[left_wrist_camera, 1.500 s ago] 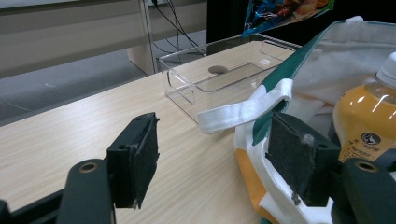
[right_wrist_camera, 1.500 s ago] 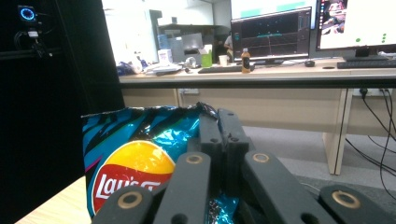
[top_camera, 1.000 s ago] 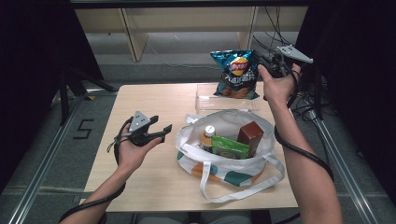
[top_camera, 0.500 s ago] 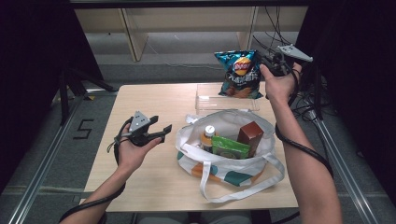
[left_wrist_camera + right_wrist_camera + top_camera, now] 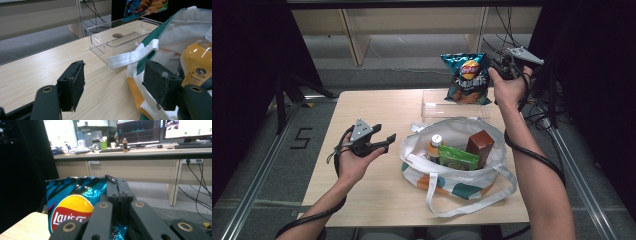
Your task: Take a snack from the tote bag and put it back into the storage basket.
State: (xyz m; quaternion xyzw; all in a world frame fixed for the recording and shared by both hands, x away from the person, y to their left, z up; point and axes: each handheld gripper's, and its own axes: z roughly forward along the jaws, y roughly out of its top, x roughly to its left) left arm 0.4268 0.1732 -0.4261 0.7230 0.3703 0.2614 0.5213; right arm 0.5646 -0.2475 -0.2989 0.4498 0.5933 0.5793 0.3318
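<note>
Since the earlier frames the chip bag (image 5: pixel 468 80) had drifted a little toward three o'clock and upward in the high view, carried by the right gripper (image 5: pixel 501 67), while the left gripper (image 5: pixel 379 143) had kept its place. Going left to right across the table (image 5: pixel 377 110): the left gripper hovered at about nine o'clock of the tote bag (image 5: pixel 457 165), its jaws standing apart with nothing between them, the padded faces (image 5: pixel 75 85) framing bare wood and the tote's white strap (image 5: pixel 132 56) in the left gripper view. The tote lay open near the table's middle, with an orange-drink bottle (image 5: pixel 435 146), a green packet (image 5: pixel 458 159) and a brown carton (image 5: pixel 479 145) inside. Beyond it, at twelve o'clock, stood the clear plastic tray (image 5: pixel 437 107), seemingly empty. The chip bag hung in the air above the tray's far right end, at about one o'clock of the tote, and the right gripper's jaws were clamped flat on the bag's crimped top edge (image 5: pixel 110 181). I judged the step in hand to be the transfer of the chips between tote and tray, most likely setting them into the tray. The next move would call for lowering the bag squarely over the tray's opening, letting its bottom settle inside the walls, and only then easing the jaws apart, since a light, puffy bag could tip over the low rim.
</note>
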